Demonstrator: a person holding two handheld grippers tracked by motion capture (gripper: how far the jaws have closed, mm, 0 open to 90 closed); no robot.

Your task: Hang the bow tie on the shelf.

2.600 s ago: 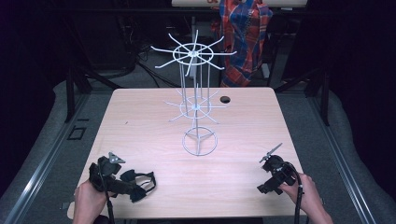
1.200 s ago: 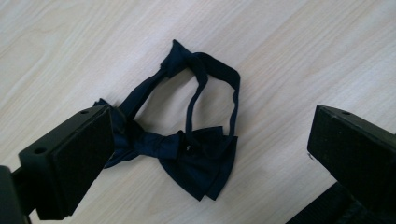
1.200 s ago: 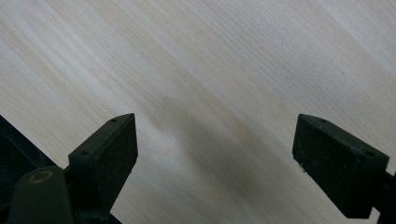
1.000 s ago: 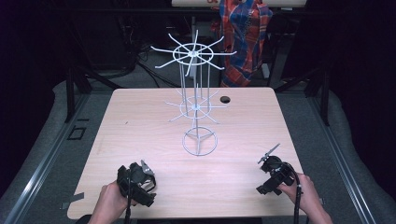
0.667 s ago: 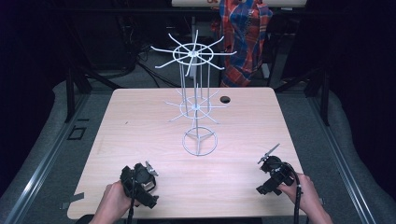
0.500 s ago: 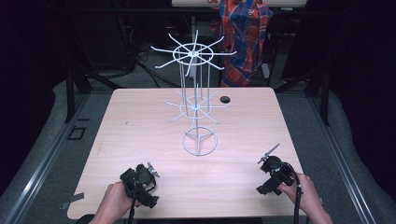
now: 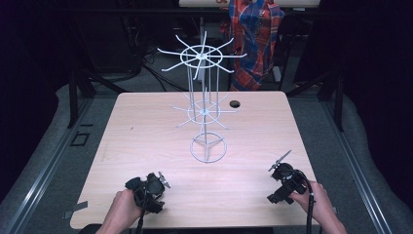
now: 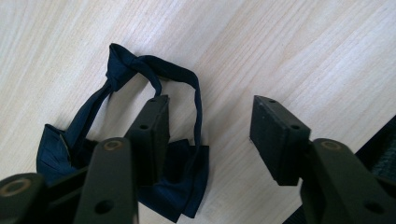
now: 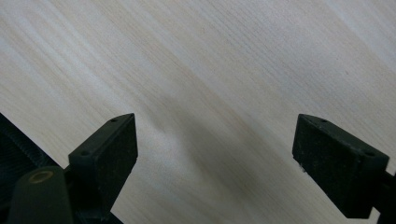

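A dark navy bow tie (image 8: 183, 200) with a thin looped strap (image 8: 177, 77) lies flat on the pale wood table (image 8: 289, 51). My left gripper (image 8: 210, 135) hovers right over it, open; one jaw covers part of the tie, and the strap's loop runs up between the two jaws. In the high view the left gripper (image 7: 146, 191) sits near the table's front edge, left of centre. My right gripper (image 7: 284, 181) rests at the front right. It stands wide open (image 9: 215, 154) over bare wood, with nothing between its jaws.
A white wire rack (image 7: 203, 112) with two tiers of radiating hooks stands on a ring base in the middle of the table. A small dark hole (image 7: 234, 104) lies behind it. Plaid cloth (image 7: 255, 34) hangs beyond the far edge.
My left gripper has moved from the front left corner rightward along the front edge and stopped over the bow tie. The right gripper has stayed put.
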